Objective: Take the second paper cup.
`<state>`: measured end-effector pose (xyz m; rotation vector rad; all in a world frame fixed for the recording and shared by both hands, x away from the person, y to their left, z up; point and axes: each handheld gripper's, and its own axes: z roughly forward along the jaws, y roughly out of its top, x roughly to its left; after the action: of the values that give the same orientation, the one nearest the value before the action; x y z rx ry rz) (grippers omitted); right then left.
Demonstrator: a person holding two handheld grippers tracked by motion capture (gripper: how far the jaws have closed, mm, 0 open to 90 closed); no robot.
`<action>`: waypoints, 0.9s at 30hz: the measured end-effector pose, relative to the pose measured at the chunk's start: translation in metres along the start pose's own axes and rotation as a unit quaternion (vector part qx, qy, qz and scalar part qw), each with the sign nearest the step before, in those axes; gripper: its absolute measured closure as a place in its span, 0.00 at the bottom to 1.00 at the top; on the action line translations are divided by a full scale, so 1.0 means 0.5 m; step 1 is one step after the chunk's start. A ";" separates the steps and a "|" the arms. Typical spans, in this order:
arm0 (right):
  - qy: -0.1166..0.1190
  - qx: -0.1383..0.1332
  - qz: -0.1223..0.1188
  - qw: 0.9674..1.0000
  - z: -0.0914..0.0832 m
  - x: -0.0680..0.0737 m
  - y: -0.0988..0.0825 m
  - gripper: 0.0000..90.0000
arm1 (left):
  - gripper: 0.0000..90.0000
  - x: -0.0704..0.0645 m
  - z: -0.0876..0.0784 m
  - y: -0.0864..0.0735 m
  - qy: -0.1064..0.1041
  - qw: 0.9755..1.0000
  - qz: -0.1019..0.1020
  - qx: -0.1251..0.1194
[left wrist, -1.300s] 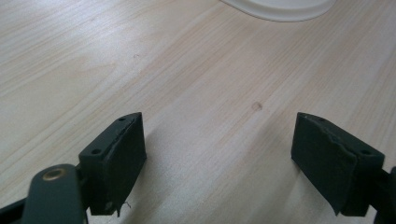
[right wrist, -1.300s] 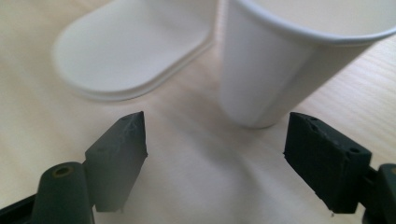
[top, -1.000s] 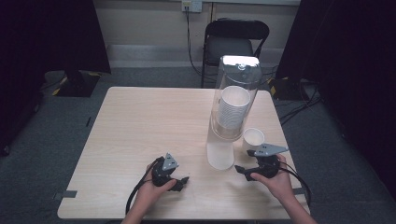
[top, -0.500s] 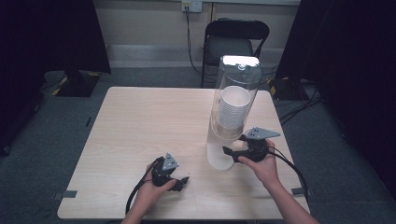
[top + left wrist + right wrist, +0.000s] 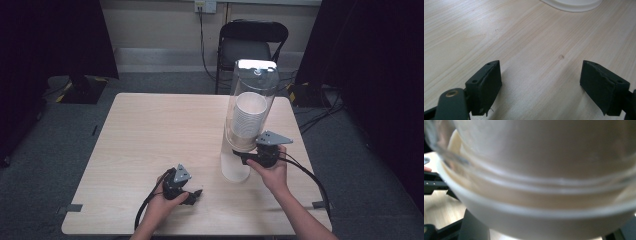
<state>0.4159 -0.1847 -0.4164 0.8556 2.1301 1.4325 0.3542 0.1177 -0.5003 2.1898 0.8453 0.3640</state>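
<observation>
My right tool point(image 5: 243, 157) is up against the lower end of the clear cup dispenser tube point(image 5: 252, 100), at the seam where the tube meets its white base point(image 5: 235, 171). Jaws have just been closing and now sit near together; from the high view I can't tell if they pinch anything, and the right gripper view is blurred, w/ the tube's rim and the white cup stack point(image 5: 544, 147) close up, jaws themselves not clear. The dispenser stands upright on the right half of the worktop point(image 5: 150, 135), stack of white paper cups point(image 5: 247, 120) inside the tube, silver cap on top. My left tool point(image 5: 196, 194) rests low on the worktop near the front edge, well apart from the dispenser, jaws apart w/ nothing between them; the left gripper view has bare wood grain point(image 5: 531, 55) between the two black pads point(image 5: 487, 85) and the edge of the white base point(image 5: 571, 3) at top. A black folding chair point(image 5: 252, 42) stands behind the worktop; cables trail from both tools.
</observation>
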 end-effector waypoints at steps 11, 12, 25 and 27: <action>0.000 0.118 0.007 0.993 0.043 0.024 -0.145 0.41 | 0.19 0.000 0.000 0.000 -0.001 1.000 0.000 0.001; -0.004 0.105 0.021 0.994 0.041 0.025 -0.154 0.41 | 0.18 0.000 0.000 0.000 -0.002 1.000 0.000 0.001; 0.023 0.121 0.008 0.992 -0.015 0.017 -0.156 0.39 | 0.18 0.001 0.000 0.002 0.000 1.000 0.004 0.004; 0.024 0.122 0.006 0.992 -0.031 0.011 -0.158 0.39 | 0.17 0.001 0.000 0.002 0.000 1.000 0.004 0.003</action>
<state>0.3819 -0.2128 -0.4841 0.9295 2.3754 1.2262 0.3549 0.1175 -0.4998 2.2000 0.8397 0.3658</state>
